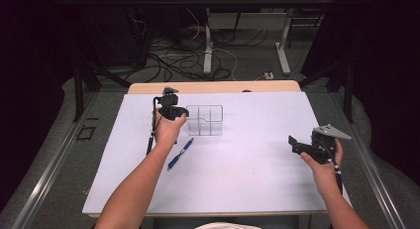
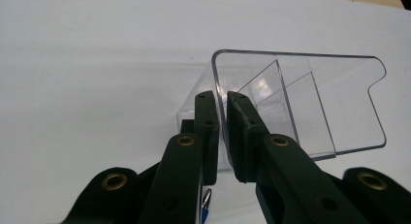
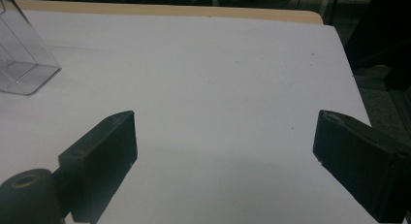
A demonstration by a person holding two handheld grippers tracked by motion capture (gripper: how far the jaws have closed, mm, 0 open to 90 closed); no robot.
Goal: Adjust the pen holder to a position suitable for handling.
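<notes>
The left gripper (image 2: pixel 220 105) has its two jaws closed on the left wall of the clear plastic organizer (image 2: pixel 310 95), one jaw inside and one outside, so the thin wall is pinched between them. This organizer stands on the white table (image 1: pixel 247 174), left of centre and toward the far side, and it has dividers inside. It looks light and stiff, but smooth and probably slippery, so a hold low on the wall, near a corner, seems safer than at the rim. A blue pen (image 1: pixel 180 153) lies just near of it. The right gripper (image 3: pixel 223 141) is wide open with nothing in it, well apart at the right.
</notes>
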